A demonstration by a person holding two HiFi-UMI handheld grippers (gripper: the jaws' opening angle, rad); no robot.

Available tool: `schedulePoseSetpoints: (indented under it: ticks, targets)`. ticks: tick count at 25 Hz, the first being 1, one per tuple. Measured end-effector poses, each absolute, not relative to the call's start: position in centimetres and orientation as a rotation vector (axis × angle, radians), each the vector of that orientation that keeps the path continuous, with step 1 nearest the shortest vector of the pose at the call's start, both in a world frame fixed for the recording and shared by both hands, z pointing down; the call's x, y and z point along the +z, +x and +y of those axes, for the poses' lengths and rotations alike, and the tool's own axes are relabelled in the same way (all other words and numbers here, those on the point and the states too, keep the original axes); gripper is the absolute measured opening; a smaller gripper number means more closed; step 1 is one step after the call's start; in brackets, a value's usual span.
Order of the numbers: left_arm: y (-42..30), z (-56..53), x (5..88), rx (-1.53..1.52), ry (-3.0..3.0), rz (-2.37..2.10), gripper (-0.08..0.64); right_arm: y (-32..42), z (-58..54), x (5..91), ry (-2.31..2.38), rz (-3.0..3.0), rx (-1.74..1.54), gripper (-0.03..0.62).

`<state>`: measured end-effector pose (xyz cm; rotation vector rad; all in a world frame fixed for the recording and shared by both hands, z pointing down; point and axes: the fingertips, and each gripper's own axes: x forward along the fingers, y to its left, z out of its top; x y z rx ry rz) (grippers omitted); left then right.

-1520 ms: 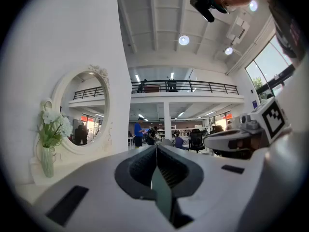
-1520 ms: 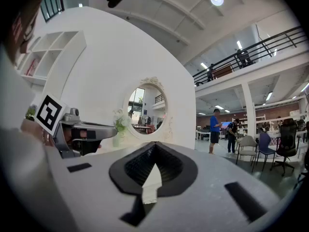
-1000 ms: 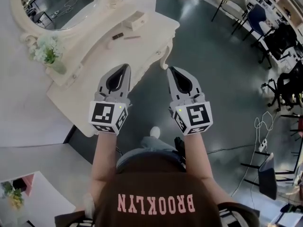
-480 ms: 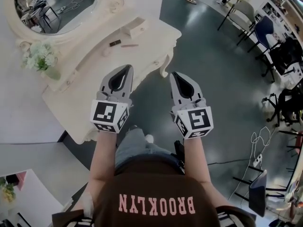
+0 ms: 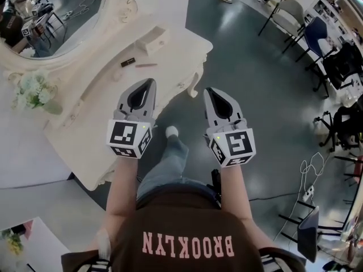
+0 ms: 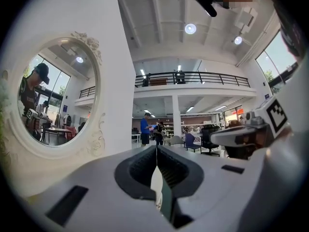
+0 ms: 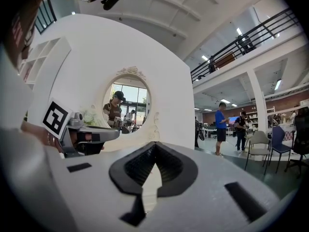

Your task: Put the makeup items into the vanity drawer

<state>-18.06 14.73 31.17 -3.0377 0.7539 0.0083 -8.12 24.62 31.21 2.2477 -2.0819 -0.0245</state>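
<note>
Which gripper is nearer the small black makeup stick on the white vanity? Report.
Left. The left gripper is just short of the stick, at the vanity's front edge; the right gripper is farther right, over grey floor.

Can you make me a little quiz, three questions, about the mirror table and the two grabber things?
1. True or false: the left gripper is holding a makeup item.
2. Where do the flowers stand? A) in a basket B) on the vanity, beside the mirror C) on a stool
3. How do the right gripper's jaws stand?
Key: 1 false; 2 B; 3 together, with nothing between them.
</note>
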Motion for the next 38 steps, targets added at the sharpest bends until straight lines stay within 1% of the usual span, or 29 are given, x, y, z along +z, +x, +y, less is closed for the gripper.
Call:
schedulePoseSetpoints:
  ticks: [12, 19, 25, 32, 38]
  targets:
    - [-10.3, 1.7, 33.0, 0.009, -3.084, 0.891, 0.006, 0.5, 11.5, 32.2, 2.163, -2.131, 0.016, -0.002]
    - [-8.2, -7.5, 33.6, 0.024, -3.098, 1.074, 0.006, 4.3, 3.1, 32.5, 2.055, -2.17, 0.04, -0.002]
    - [-6.7, -12.3, 35.5, -0.024, -3.098, 1.149, 0.006, 6.5, -2.7, 33.8, 2.005, -2.198, 0.065, -0.002]
    - [-7.0, -14.5, 36.8, -0.069, -3.078, 1.239, 0.006, 6.9, -6.2, 35.1, 1.933, -2.25, 0.114, -0.002]
    - [-8.5, -15.8, 37.3, -0.081, -3.008, 1.433, 0.006, 7.7, -8.9, 35.6, 1.855, -2.32, 0.14, -0.003]
